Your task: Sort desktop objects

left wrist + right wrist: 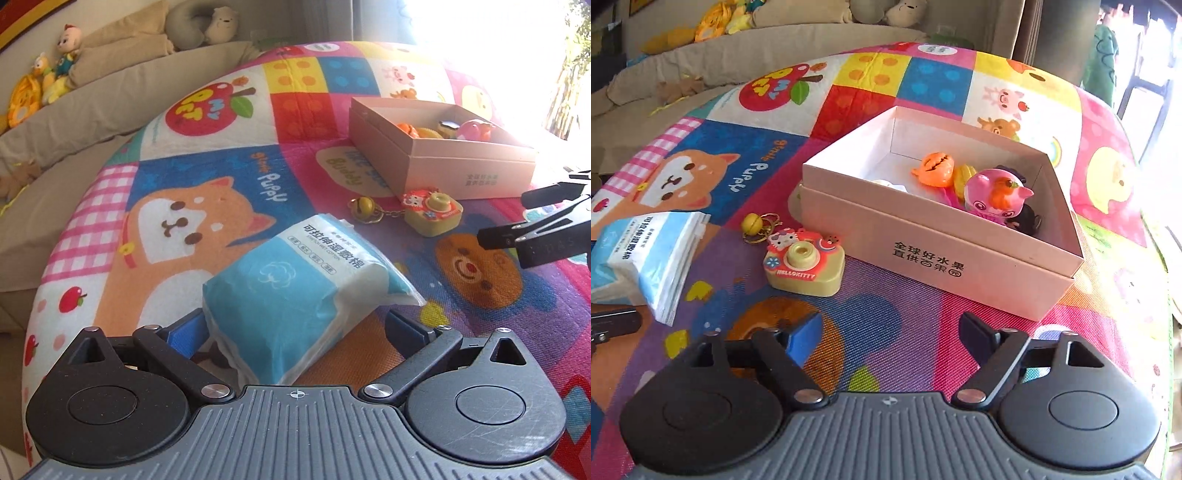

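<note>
A blue and white wet cotton pack (306,291) lies on the colourful play mat, also in the right wrist view (650,254). My left gripper (295,332) is open, its fingers on either side of the pack's near end. A toy camera keychain (432,214) with a yellow bell (364,206) lies between the pack and the pink box (461,173); the keychain (805,262) also shows in the right wrist view. The box (960,258) holds several small toys, among them a pink figure (993,195). My right gripper (890,332) is open and empty above the mat, in front of the box.
The play mat (207,155) covers the round surface. A beige sofa (92,96) with plush toys (55,74) runs behind it at the left. Bright window light falls at the far right. The right gripper's fingers (532,229) show at the right edge of the left wrist view.
</note>
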{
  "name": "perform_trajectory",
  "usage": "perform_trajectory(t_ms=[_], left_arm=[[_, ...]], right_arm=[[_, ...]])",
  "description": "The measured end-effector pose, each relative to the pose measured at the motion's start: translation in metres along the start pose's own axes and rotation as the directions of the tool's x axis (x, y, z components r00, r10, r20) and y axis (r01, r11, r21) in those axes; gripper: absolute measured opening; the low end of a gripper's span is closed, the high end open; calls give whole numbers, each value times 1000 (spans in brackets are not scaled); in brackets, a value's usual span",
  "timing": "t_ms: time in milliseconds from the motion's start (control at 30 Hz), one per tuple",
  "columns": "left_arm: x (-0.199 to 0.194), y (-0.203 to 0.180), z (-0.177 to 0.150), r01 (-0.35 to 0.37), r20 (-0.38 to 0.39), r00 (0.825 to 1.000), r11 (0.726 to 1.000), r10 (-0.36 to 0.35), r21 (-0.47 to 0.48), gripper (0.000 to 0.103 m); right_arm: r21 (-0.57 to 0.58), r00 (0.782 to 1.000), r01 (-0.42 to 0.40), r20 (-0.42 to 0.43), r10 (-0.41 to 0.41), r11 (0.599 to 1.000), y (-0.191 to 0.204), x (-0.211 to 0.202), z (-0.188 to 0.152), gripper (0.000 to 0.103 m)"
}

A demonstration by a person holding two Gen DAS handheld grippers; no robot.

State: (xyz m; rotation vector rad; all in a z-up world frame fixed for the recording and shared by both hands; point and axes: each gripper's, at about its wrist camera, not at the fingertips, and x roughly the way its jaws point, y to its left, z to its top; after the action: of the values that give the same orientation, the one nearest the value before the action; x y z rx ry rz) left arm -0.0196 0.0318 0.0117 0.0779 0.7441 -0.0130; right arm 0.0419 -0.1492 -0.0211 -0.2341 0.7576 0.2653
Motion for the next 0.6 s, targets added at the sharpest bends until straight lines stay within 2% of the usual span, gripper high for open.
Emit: perform_trajectory(t_ms=[67, 133, 167, 233, 300, 333, 400, 500, 567, 600], left_arm=[[2, 0, 2, 15, -13, 1000, 1000, -15, -13, 103], [-1, -1, 2, 85, -29, 996, 996, -85, -21, 103], [-4, -2, 2, 132, -38, 990, 991, -132, -22, 103], [-11, -6, 0, 241, -58, 969, 970, -241, -8, 103], [-20, -14, -2, 304, -62, 951, 952, -302, 34, 103], [-24, -17, -2, 313, -53, 949, 948, -310, 55, 103], [-30, -20, -1, 287, -25, 958, 956, -286, 68, 103], [-26, -19, 7, 159, 15, 987, 986, -160, 58, 103], [-17, -17, 14, 93, 17, 995, 995, -93, 41, 103], [-12, -16, 17, 86, 19, 996, 995, -87, 41, 103]], right_arm=[[-2, 1000, -11, 15, 11, 1000, 3, -2, -4, 93], [19, 1000, -29, 7, 29, 999, 4, 2, -7, 98], [31, 999, -34, 1, 34, 999, 3, 4, -8, 99], [64, 999, -40, -4, 41, 997, 2, 8, -11, 103], [91, 999, -53, -8, 54, 994, -2, 10, -13, 103], [112, 998, -62, -7, 63, 992, -4, 11, -14, 103], [108, 998, -61, 1, 61, 992, -4, 10, -16, 103], [110, 998, -58, 9, 57, 992, -3, 10, -17, 103], [109, 998, -57, 10, 56, 992, -4, 10, -17, 103], [110, 998, -57, 10, 57, 992, -4, 10, -17, 103]])
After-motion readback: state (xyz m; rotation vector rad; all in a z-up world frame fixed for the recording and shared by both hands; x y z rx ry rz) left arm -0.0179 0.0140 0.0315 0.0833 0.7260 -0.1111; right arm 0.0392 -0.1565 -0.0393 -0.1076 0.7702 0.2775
